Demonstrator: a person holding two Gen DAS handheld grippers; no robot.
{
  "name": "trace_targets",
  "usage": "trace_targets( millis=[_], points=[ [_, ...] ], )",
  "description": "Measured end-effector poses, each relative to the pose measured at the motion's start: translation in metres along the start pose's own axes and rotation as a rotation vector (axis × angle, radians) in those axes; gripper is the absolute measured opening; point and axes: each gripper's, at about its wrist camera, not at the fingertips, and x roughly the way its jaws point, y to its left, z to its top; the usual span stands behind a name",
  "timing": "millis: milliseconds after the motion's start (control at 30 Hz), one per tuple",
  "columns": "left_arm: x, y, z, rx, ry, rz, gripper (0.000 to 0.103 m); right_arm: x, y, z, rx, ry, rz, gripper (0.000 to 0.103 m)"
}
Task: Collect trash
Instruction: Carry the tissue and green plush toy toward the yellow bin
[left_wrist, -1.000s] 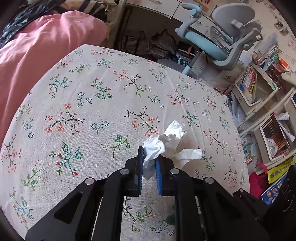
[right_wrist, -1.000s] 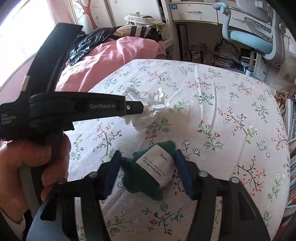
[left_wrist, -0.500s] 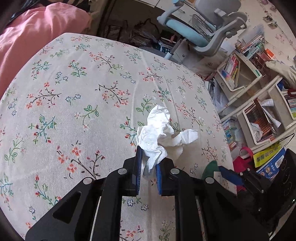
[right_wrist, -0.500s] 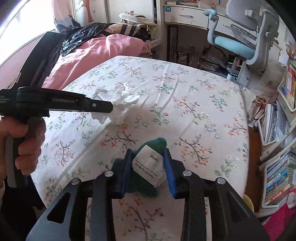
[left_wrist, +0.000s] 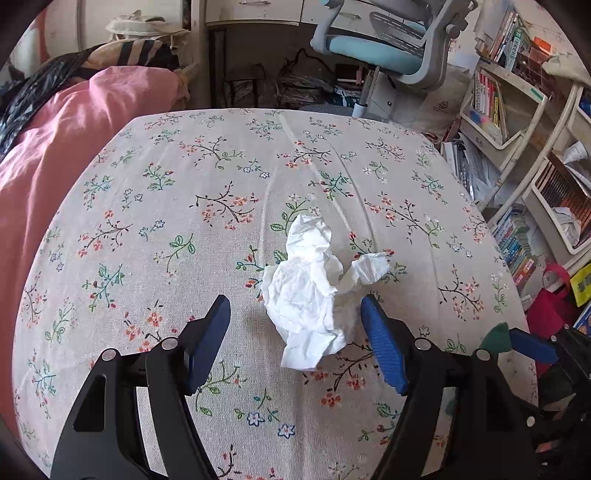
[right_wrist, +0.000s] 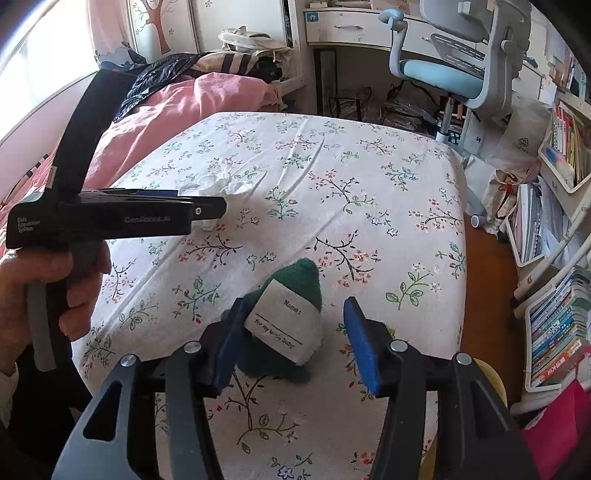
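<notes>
The right claw (right_wrist: 290, 345) has just been opening; its blue pads stand apart around a green plush piece (right_wrist: 291, 325) with a white name tag (right_wrist: 284, 326), the left pad touching it, the right clear. Farther off, the left claw (right_wrist: 207, 206), held by a hand (right_wrist: 48, 291), hovers beside crumpled tissue (right_wrist: 223, 182) on the floral bed (right_wrist: 369, 206).

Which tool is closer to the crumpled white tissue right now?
Left. The left tool stands open around the tissue on the bedsheet; the right tool is off to its side, open around the green cloth.
</notes>
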Motion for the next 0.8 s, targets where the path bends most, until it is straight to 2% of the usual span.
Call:
trace_targets(
  millis=[167,233,300,333,367,467,567,633,733,800],
  points=[
    [0.007,-0.005,0.006,0.024,-0.031,0.040,0.070,0.004,-0.002,-0.001,0.014,0.001,-0.005,0.059],
    [0.011,-0.005,0.008,0.024,-0.025,0.019,0.063,0.004,-0.004,-0.002,0.025,0.003,0.004,0.060],
    [0.016,-0.007,0.010,0.023,-0.026,0.005,0.045,0.006,-0.005,-0.002,0.033,0.005,0.011,0.060],
    [0.017,-0.008,0.010,0.027,-0.025,0.000,0.042,0.006,-0.005,-0.002,0.033,0.005,0.013,0.060],
    [0.017,-0.008,0.011,0.029,-0.025,-0.011,0.033,0.007,-0.005,-0.002,0.031,0.006,0.014,0.060],
    [0.016,-0.009,0.011,0.022,-0.019,-0.041,0.024,0.008,-0.002,-0.002,0.024,0.012,0.020,0.059],
    [0.012,-0.012,0.010,0.024,-0.026,-0.062,0.022,0.009,0.000,-0.002,0.016,0.012,0.026,0.059],
    [0.008,-0.016,0.010,0.030,-0.035,-0.073,0.022,0.008,0.000,-0.002,0.010,0.009,0.039,0.049],
    [0.002,-0.021,0.010,0.037,-0.048,-0.082,0.022,0.006,0.003,-0.003,-0.006,0.000,0.041,0.041],
    [0.000,-0.023,0.009,0.038,-0.052,-0.083,0.022,0.004,0.004,-0.003,-0.014,-0.007,0.037,0.039]
  ],
)
